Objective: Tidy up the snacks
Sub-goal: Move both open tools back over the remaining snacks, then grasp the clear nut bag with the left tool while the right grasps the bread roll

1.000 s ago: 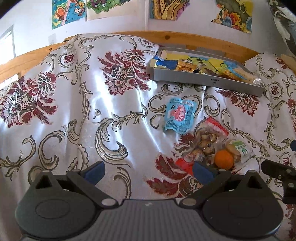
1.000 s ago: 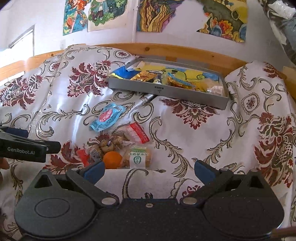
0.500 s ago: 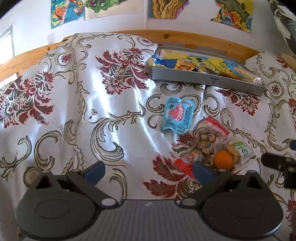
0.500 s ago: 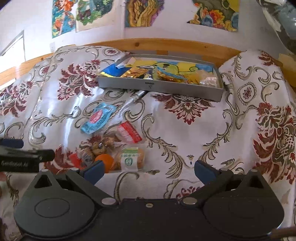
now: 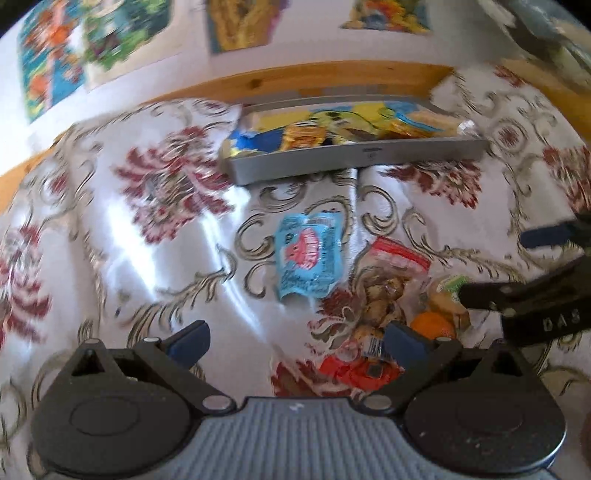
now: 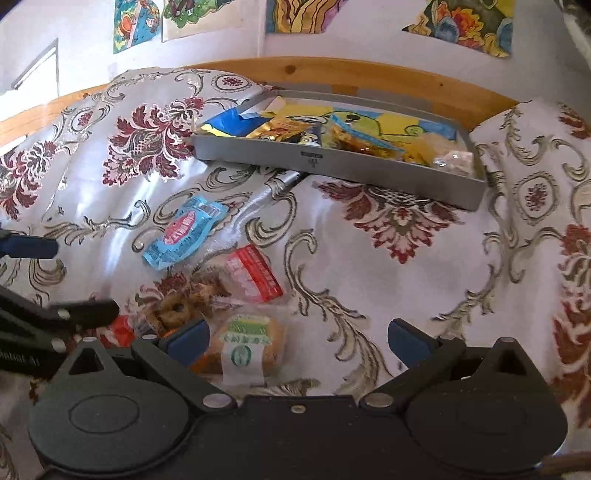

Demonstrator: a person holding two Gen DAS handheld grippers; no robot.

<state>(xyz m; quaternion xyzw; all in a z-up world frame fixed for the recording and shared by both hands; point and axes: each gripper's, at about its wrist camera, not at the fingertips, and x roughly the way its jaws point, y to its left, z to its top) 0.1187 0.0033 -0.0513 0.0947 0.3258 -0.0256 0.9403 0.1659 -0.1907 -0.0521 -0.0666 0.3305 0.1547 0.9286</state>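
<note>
A grey tray (image 6: 332, 168) (image 5: 354, 158) holding several snack packets lies at the back of the floral cloth. In front of it sit a light blue packet (image 6: 184, 232) (image 5: 308, 254), a clear bag of brown snacks with a red label (image 6: 251, 277) (image 5: 388, 273), a green-labelled bun (image 6: 247, 343) (image 5: 448, 299), an orange ball (image 5: 432, 326) and a red packet (image 5: 354, 369). My left gripper (image 5: 295, 341) is open, near the snack pile. My right gripper (image 6: 295, 336) is open, its left finger beside the bun. Each gripper shows at the edge of the other's view.
A shiny white cloth with red flowers (image 6: 406, 258) covers the surface in folds. A wooden rail (image 6: 332, 70) runs behind the tray, under a white wall with colourful pictures (image 6: 306, 14). The left wrist view is blurred.
Both grippers have moved closer to the loose snack pile. The right gripper now reaches further into the left wrist view. Both stay open and the snacks have not moved.
</note>
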